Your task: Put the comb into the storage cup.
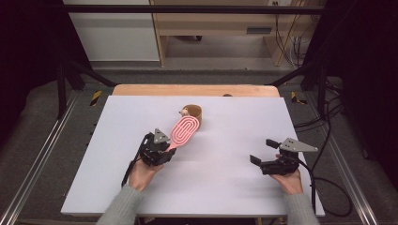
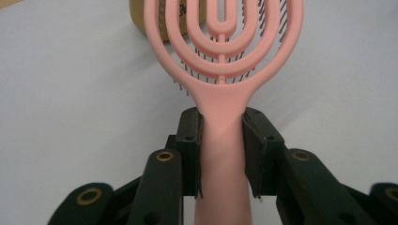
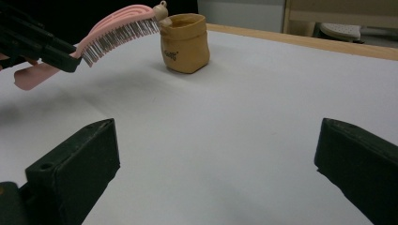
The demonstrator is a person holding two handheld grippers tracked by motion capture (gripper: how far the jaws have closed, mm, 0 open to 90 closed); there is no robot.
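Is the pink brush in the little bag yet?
Not yet. Done: the left gripper has the pink brush by its handle, lifted off the table. Now: its head hangs beside the tan bag. Left, I'd guess: putting it in. The right gripper waits open.

A white sheet [image 1: 220, 187] covers the table, and a strip of bare wooden edge [image 1: 195, 90] shows along its far side. One thing stands directly on the sheet: a small tan pouch [image 1: 193, 115], upright and open at the top, with a little figure at its rim. It sits just beyond the left gripper's fingers [image 2: 190, 140] and well apart from the right gripper's fingers [image 3: 77, 168].
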